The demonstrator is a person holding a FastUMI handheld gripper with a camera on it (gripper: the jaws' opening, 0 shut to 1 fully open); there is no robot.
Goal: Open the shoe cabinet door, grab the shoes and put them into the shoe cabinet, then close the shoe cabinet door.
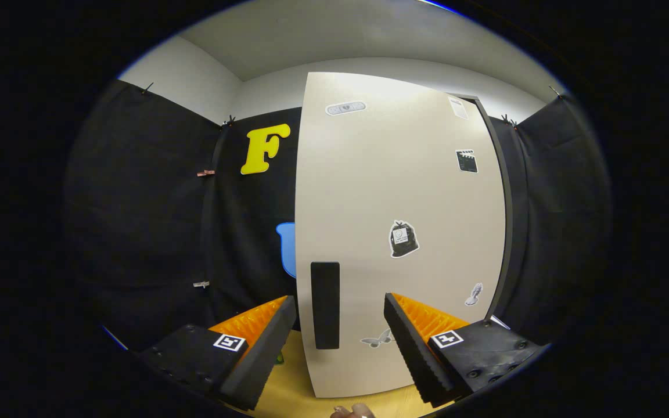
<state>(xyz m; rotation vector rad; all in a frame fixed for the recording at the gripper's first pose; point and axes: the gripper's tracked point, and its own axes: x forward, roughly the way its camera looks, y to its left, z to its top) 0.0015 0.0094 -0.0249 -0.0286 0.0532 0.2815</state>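
Gripper [340,342] spread wide, holding nothing. Shoe cabinet door [398,232] fills centre of frame, just ahead of fingers; dark handle [325,305] at lower centre, between fingers. Stickers on door.

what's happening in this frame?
A hand-held gripper faces the shoe cabinet door, fingers open and spread to either side of the door's dark vertical handle, which sits just ahead between them. Nothing is gripped. The door carries several stickers and looks closed or nearly so. The wooden floor shows below.
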